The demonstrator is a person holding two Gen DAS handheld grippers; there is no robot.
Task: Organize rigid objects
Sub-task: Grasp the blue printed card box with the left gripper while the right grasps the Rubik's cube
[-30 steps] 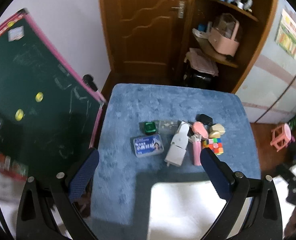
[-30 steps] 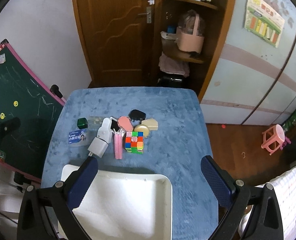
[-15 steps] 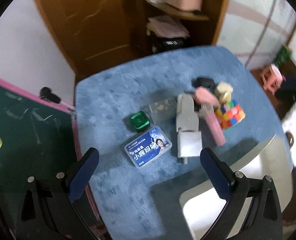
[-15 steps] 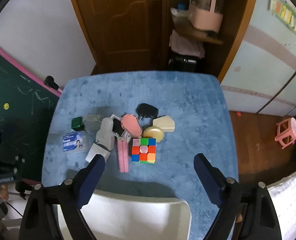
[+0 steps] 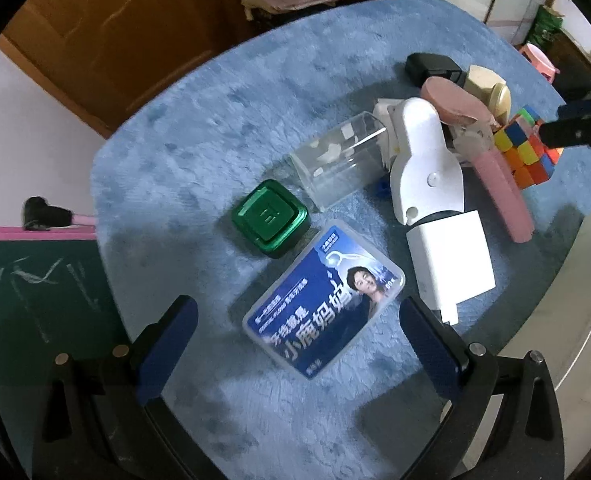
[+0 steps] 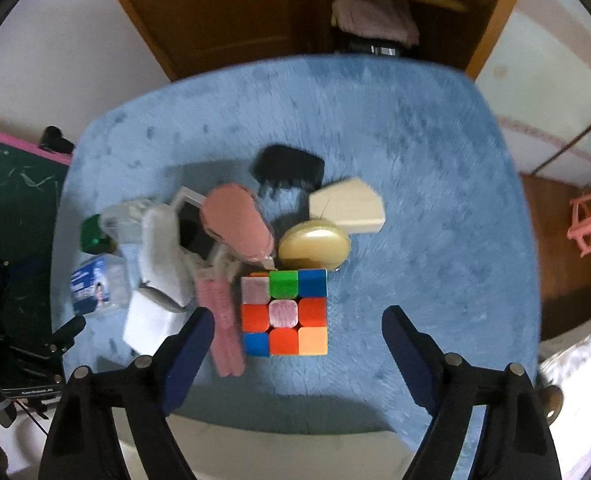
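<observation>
Small rigid things lie clustered on a blue plush table top (image 6: 415,184). In the left wrist view my left gripper (image 5: 295,344) points steeply down, open, just over a blue-labelled clear box (image 5: 323,300) that lies between its fingertips, untouched. Beyond it sit a green square case (image 5: 271,220), a clear plastic box (image 5: 339,164) and a white charger (image 5: 451,264). My right gripper (image 6: 297,340) hangs over a colour cube (image 6: 285,312). Its jaws are closing with the cube between them, and the pads stand apart from it.
A pink bar (image 6: 221,320), a pink oval (image 6: 235,224), a gold oval case (image 6: 313,246), a beige box (image 6: 347,206) and a black adapter (image 6: 289,164) crowd around the cube. A white tray (image 5: 567,340) lies at the near table edge. A chalkboard (image 5: 23,300) stands to the left.
Both grippers have dropped close to the table and tipped down. The left one rolled and now hangs over the blue-labelled box. The right one's jaws have narrowed around the cube.
</observation>
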